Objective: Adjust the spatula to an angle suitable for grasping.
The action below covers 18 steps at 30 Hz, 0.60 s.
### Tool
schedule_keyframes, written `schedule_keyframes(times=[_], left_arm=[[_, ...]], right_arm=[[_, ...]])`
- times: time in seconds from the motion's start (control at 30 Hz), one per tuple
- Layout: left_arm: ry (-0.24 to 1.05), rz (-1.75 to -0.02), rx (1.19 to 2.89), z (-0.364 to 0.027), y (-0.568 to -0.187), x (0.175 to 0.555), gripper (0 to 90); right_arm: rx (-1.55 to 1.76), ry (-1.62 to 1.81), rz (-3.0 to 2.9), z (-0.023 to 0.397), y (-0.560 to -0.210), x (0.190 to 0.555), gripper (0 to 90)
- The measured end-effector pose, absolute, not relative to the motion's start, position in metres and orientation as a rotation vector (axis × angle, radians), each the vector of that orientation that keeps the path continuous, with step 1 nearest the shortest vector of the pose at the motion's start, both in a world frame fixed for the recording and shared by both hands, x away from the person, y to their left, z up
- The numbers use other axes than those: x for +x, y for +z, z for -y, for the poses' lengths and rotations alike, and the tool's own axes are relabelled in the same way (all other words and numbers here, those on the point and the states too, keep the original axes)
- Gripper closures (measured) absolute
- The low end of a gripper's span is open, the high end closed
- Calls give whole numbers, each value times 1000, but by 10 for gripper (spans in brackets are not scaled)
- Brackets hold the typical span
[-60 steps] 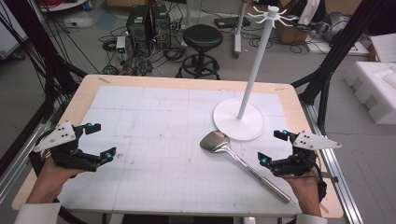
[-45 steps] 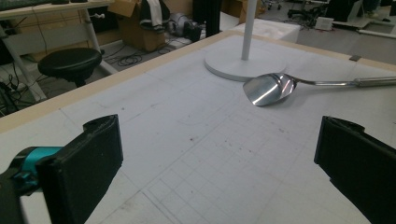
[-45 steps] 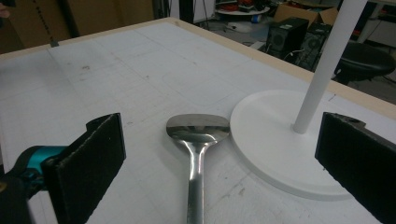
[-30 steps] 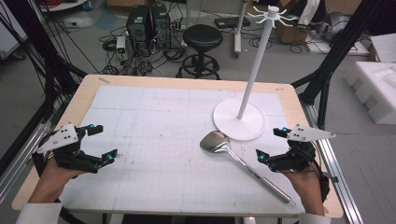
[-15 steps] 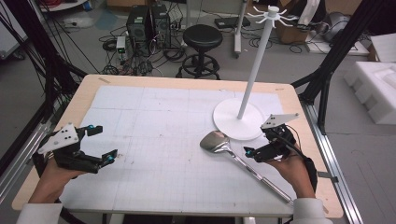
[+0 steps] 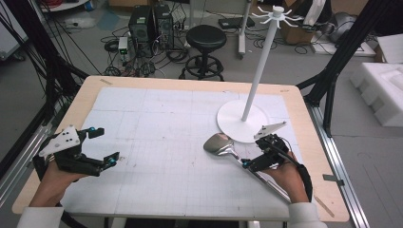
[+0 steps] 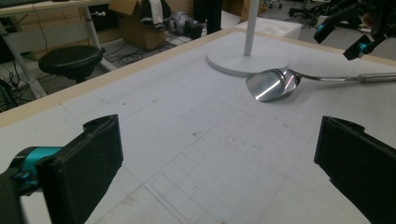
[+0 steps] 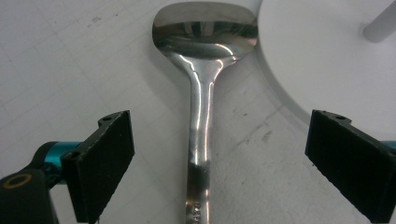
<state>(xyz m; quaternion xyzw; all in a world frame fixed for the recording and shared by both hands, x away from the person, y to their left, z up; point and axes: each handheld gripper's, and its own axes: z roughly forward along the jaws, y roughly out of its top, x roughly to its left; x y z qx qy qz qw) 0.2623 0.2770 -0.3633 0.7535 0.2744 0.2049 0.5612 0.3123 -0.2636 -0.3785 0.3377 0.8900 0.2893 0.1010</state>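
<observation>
The ladle [image 6: 247,164] lies flat on the mat [image 6: 166,142], just beside the round base of the stand [image 6: 242,121], on the side of the base nearer the person. Its long axis runs on a slant: the shiny bowl points toward the base and almost meets its rim, while the handle trails away from the stand toward the table's near right corner. The right gripper [image 6: 252,164] hangs over the handle a little behind the bowl, and in the right gripper view [image 8: 217,154] the handle runs straight up the middle between the two pads, which stand wide apart and clear of the metal, having just drawn in slightly. The left gripper [image 6: 102,147] sits well away from the stand on the far side of the mat, its jaws spread wide on nothing.
</observation>
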Motion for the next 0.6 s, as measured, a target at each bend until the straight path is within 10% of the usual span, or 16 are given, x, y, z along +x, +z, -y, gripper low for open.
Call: schedule_keyframes(times=[0.6], left_arm=[[484, -648, 1772, -278, -363, 262, 17]], right_arm=[[1073, 659, -2746, 250, -409, 317, 461]])
